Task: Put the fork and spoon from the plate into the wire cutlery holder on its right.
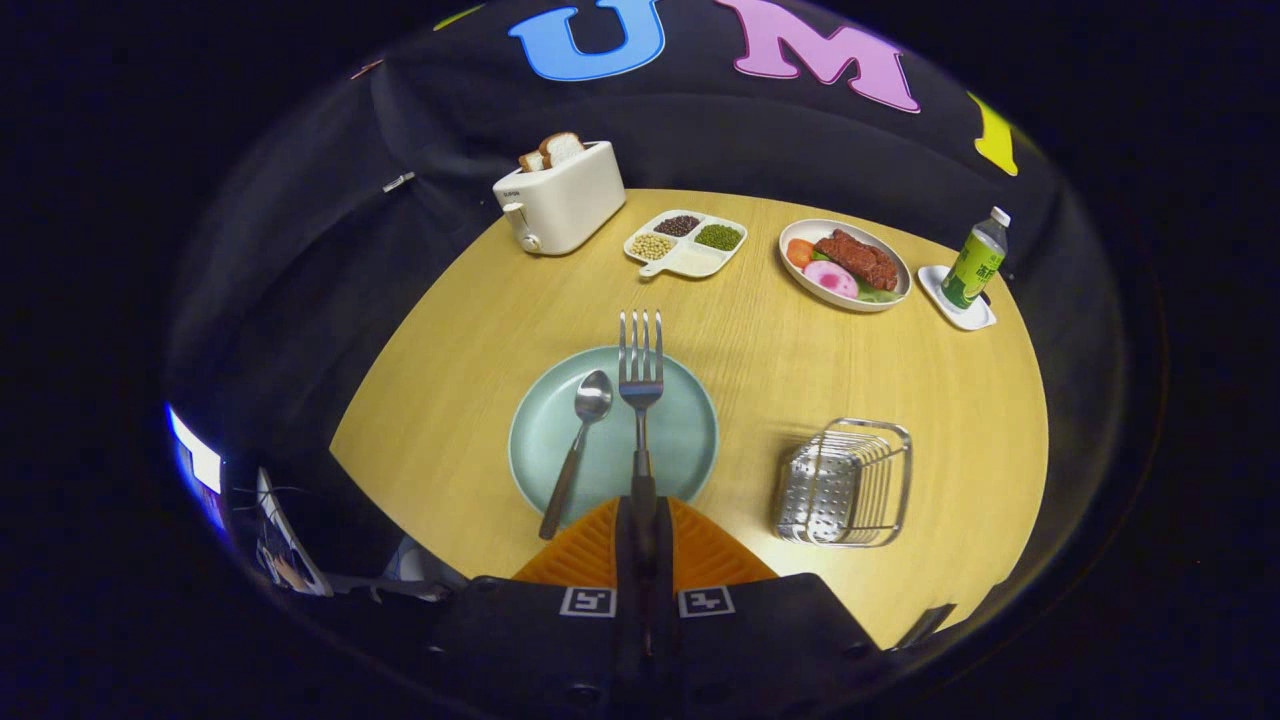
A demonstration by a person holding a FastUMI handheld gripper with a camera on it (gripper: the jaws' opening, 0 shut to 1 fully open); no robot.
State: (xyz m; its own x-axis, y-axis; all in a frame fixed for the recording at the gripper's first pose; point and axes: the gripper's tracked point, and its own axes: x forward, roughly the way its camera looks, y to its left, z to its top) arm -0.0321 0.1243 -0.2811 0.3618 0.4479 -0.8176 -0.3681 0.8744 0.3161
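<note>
My tongs (640,530) are closed tight on the handle of the silver metal fork (640,375), both fingers pressing it from either side, so the fork stands out straight ahead of them with its tines pointing toward the far edge of the bench (450,330), a round one of pale wood. The fork hangs over the round pale-green plate (680,440), its tines reaching past the plate's far rim. The silver spoon with a dark handle (575,445) lies on the plate just left of the fork, bowl toward the far side, handle running off the near rim. The shiny wire cutlery holder (845,480) stands to the right of the plate, apart from it, near the bench's near-right edge. Along the far edge sit a white toaster with bread slices in it (560,195), a white divided dish of beans (688,243), a white oval plate of meat and vegetables (845,265), and a green bottle on a white coaster (975,262).
</note>
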